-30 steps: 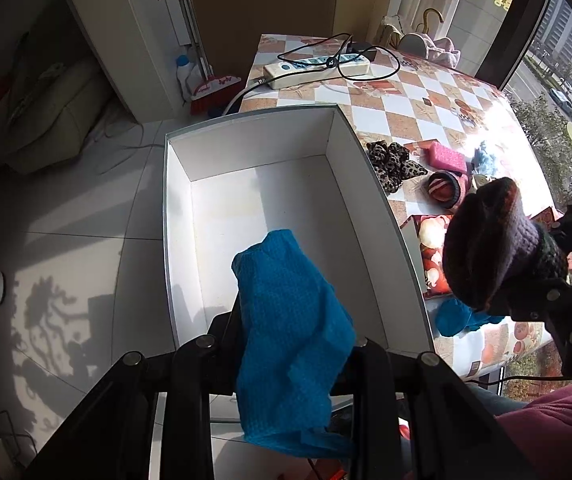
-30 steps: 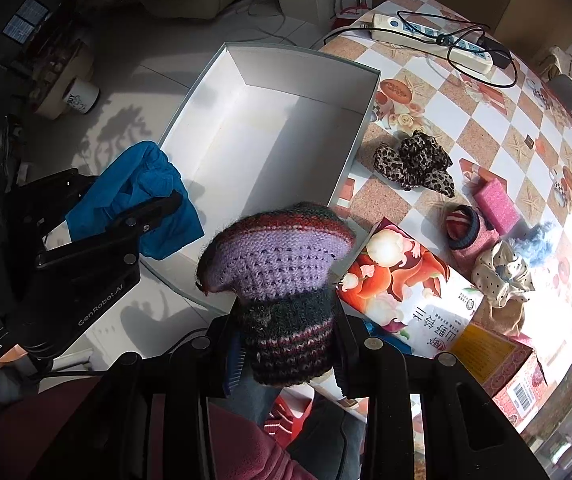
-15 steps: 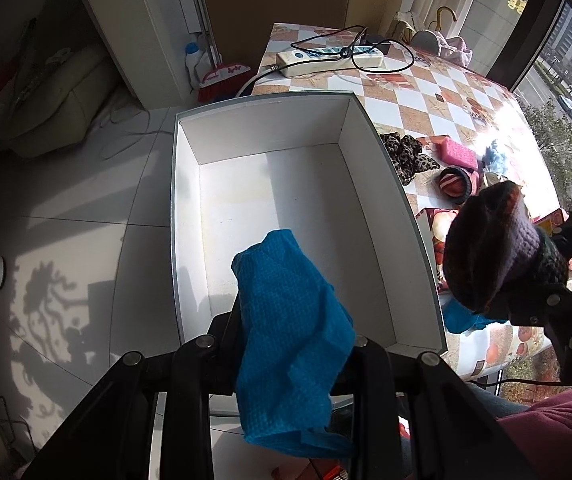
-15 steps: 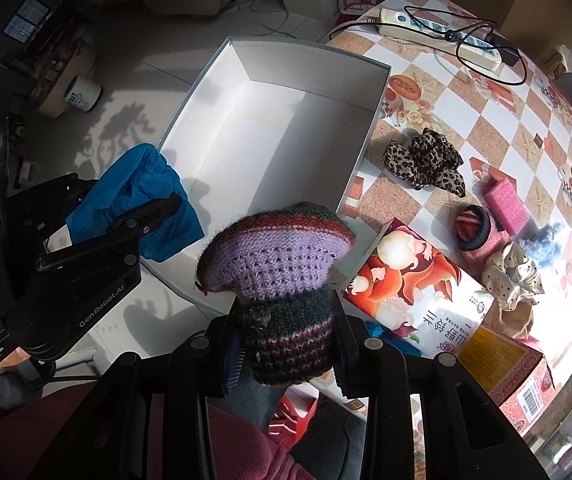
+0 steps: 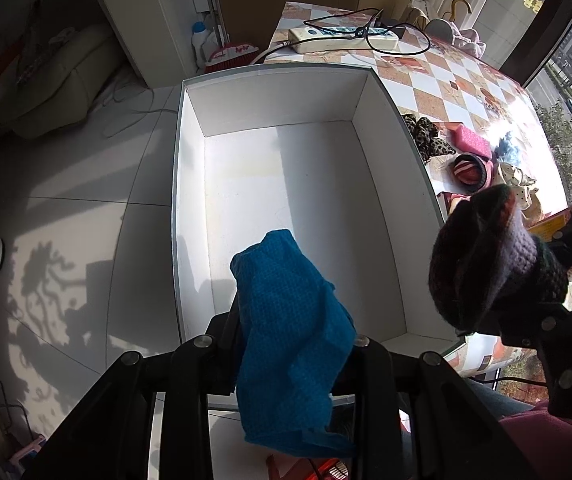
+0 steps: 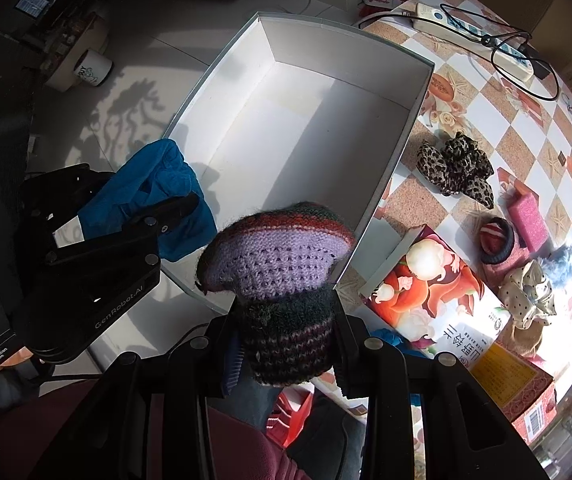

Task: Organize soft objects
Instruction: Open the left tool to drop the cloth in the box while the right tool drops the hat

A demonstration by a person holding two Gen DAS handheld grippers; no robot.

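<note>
Above the white box, the left hand-held gripper clamps the blue cloth.

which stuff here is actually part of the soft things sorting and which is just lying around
Part of the job:
- blue waffle-knit cloth in the left gripper
- purple striped knitted hat in the right gripper
- open white cardboard box
- leopard-print fabric scrunchies, red striped rolled sock, polka-dot cream cloth

Lying about:
- white power strip
- white mug
- illustrated red carton
</note>
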